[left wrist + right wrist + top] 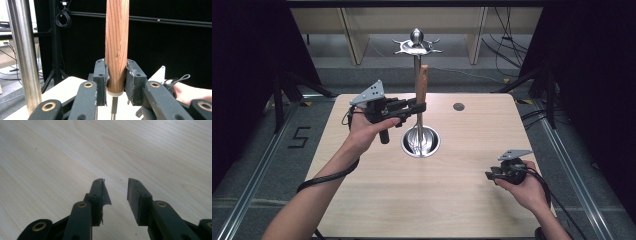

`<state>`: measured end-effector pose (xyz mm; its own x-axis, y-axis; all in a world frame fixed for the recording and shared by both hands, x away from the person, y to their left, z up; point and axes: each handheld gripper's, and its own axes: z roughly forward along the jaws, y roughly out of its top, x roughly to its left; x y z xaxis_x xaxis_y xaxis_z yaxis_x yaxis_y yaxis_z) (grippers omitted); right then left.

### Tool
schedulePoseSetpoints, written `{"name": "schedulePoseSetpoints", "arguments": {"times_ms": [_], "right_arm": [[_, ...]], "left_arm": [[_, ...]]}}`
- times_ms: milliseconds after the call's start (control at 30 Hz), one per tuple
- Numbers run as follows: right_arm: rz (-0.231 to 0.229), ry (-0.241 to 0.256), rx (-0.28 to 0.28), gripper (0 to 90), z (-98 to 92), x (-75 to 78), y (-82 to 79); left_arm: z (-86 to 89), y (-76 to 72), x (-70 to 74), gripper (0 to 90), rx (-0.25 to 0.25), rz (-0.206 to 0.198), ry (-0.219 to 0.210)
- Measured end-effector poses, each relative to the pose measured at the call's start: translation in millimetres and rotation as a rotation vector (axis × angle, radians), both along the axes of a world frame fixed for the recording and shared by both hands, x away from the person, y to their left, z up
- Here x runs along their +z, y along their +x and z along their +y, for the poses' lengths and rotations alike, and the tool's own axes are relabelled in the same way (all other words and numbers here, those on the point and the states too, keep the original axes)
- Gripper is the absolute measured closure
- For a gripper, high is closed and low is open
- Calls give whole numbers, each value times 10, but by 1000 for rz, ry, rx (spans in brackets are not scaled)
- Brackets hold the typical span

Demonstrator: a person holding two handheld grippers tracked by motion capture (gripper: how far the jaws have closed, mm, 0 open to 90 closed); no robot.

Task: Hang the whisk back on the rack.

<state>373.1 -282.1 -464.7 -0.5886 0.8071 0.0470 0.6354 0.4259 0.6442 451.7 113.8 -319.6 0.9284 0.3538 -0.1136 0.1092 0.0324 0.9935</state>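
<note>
Pale wooden table (377, 200) in a dark-curtained bay. The left gripper (414, 107) clamps the round reddish-brown wooden utensil handle (421, 82) just beside the steel rack pole (23, 57); the right gripper (492, 174) rests parted, holding nothing. Handle's long axis stands vertical, metal shank down over the rack's round base (432, 145); I'd keep it plumb and clear of the pole.

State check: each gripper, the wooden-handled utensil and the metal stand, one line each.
Left gripper: shut on wooden handle, held beside the stand pole.
Wooden handle: upright, clamped near its lower end, metal shank hanging below.
Right gripper: open, nothing between the jaws, low over the table.
Metal stand: upright on its round base, no utensil visible on its top hooks.
</note>
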Motion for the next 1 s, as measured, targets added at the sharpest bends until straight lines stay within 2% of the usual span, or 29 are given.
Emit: {"name": "schedulePoseSetpoints", "arguments": {"times_ms": [133,200,267,300,400,467,533,567,633,833,867,1000], "right_arm": [[-9,-5,8,665,-7,0,8],[4,2,-3,665,4,1,-3],[-10,-3,7,665,-4,0,7],[17,6,-11,665,13,9,-14],[14,8,-11,665,11,9,-14],[-17,-7,15,665,-13,0,14],[22,8,-16,665,15,6,-18],[11,4,-5,665,11,5,-10],[30,13,-11,665,19,20,-14],[17,4,-6,666,12,3,-7],[33,16,-19,665,20,13,-15],[32,14,-17,666,19,15,-14]], "left_arm": [[-1,11,27,722,1,-2,-1],[-2,13,43,722,3,-1,-1],[-4,21,61,722,3,-6,-2],[-2,25,69,722,3,-6,-2],[2,33,90,722,5,-9,-1],[5,36,103,722,8,-8,-2],[6,40,113,722,9,-9,-3],[6,42,116,722,9,-9,-3],[7,50,129,722,6,-11,-5],[14,63,159,722,4,-11,-16],[17,66,163,722,3,-11,-14],[27,78,175,722,3,-5,-21]]}}
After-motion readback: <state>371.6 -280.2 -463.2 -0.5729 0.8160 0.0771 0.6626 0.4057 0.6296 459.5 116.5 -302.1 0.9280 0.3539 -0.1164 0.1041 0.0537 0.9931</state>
